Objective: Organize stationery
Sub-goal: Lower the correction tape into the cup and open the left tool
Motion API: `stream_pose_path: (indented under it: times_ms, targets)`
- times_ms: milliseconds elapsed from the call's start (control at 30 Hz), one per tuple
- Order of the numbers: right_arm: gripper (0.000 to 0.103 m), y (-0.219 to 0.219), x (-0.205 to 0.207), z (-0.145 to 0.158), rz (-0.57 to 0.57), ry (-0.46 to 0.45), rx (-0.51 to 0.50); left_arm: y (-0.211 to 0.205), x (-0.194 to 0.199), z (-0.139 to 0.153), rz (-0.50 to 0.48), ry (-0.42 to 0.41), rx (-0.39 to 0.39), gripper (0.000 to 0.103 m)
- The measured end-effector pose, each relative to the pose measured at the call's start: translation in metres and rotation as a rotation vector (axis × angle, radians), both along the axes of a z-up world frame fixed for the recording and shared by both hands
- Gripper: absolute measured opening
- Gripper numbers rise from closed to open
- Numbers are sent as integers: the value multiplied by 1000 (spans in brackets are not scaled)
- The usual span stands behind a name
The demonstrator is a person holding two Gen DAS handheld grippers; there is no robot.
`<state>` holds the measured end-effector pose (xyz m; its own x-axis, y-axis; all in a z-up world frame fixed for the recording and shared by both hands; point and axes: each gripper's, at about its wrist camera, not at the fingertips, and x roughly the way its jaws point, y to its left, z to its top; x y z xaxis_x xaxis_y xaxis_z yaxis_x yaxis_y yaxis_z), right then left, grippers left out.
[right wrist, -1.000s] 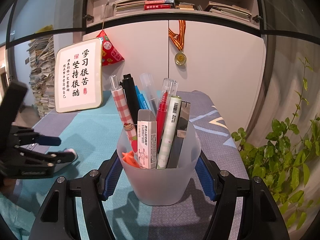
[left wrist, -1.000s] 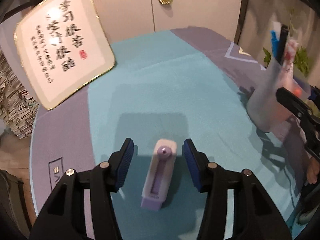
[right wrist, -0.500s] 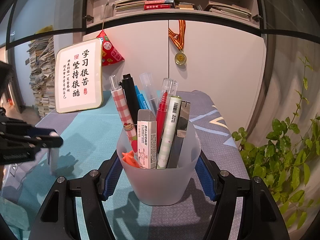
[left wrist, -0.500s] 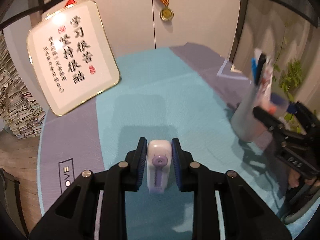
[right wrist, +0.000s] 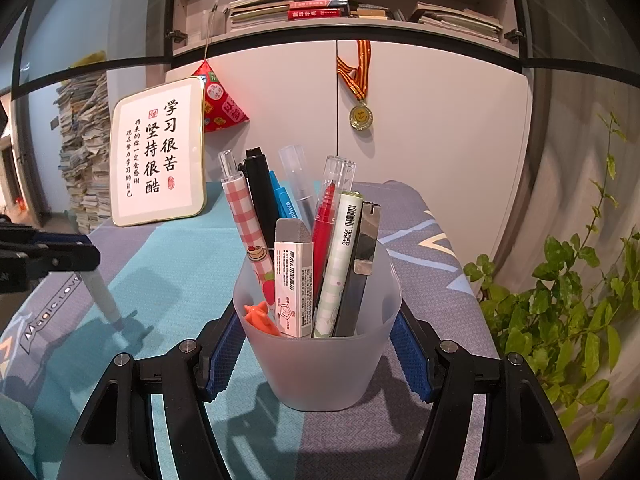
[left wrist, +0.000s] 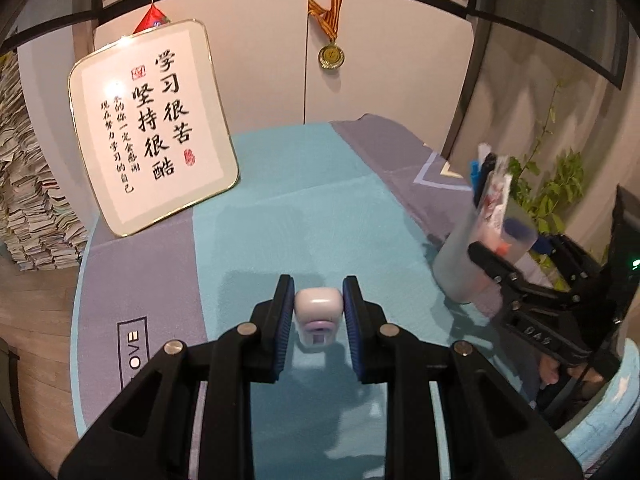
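Note:
My left gripper (left wrist: 318,282) is shut on a small white and purple slider tool (left wrist: 319,309) and holds it above the teal cloth, its long body hanging down. In the right wrist view the same tool (right wrist: 100,296) hangs at the far left, its lower tip near the cloth. My right gripper (right wrist: 318,314) is shut on a frosted plastic cup (right wrist: 320,372) that stands on the cloth and holds several pens, an eraser box and an orange piece. From the left wrist the cup (left wrist: 460,272) shows to the right, within the right gripper (left wrist: 514,246).
A framed calligraphy board (left wrist: 152,128) leans against the white cabinet at the back left. A medal (left wrist: 331,55) hangs on the cabinet door. A leafy plant (right wrist: 568,312) stands off the table's right edge, stacked papers (right wrist: 84,152) off its left. The teal and grey tablecloth (left wrist: 304,208) covers the table.
My left gripper closed on the slider tool, which lay flat on the cloth, and lifted it so it now hangs from the pads. The right gripper and cup stayed still.

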<state>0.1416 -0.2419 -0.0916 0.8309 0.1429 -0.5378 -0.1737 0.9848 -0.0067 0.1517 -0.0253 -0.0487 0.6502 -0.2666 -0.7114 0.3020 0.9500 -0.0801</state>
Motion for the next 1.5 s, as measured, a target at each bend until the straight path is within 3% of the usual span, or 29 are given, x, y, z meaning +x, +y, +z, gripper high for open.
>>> stream_pose_path:
  times_ms: [467,900,1500]
  targets:
    - [70,0,0,0,-1,0,-2,-72,-7,80,-211,-95,-168,23]
    - [70,0,0,0,0,0,-1,-104,14,74,-254,-27,-237,23]
    - [70,1,1,-2,0,1,-2,-113,20,58,-253,54,-233,23]
